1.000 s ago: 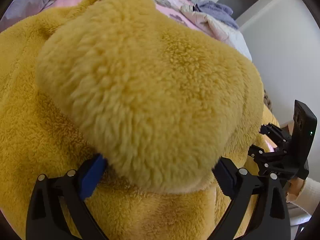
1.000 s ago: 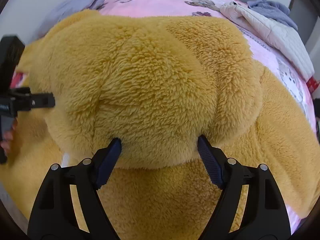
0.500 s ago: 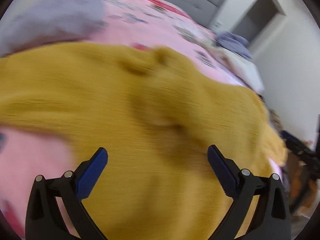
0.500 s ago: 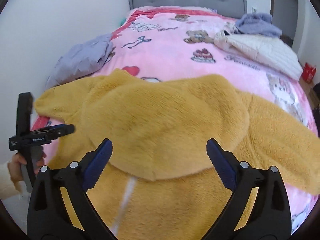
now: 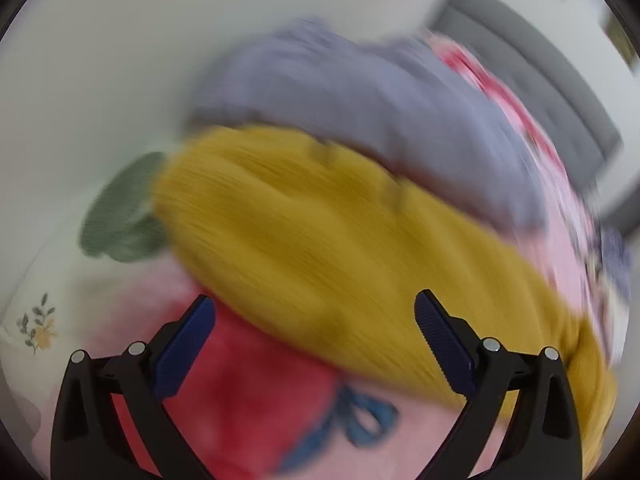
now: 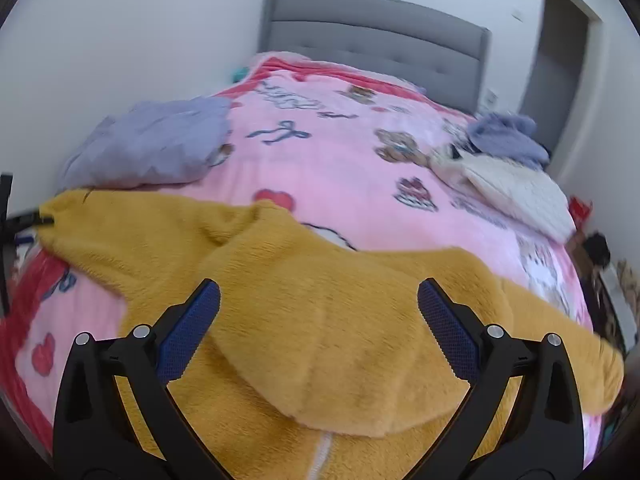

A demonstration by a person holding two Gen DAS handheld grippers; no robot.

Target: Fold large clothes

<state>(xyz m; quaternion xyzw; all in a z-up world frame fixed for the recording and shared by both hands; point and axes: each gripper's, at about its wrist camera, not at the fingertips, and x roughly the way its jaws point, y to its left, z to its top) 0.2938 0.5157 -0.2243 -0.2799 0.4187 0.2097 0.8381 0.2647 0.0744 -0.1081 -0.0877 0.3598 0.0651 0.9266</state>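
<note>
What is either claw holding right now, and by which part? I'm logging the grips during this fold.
Nothing. The right claw stands open above the yellow fleece, and the left claw is open too, with no cloth pinched between its pads.

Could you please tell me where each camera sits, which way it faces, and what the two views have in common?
Left wrist: on the left claw, angled down at a blurred sleeve of the yellow fleece garment by the lilac cloth; both its fingers show, open.
Right wrist: on the right claw, looking along the pink blanket to the grey headboard; its fingers show, opening, over the fleece without touching.
Shared: fleece, lilac cloth, blanket, headboard.
</note>
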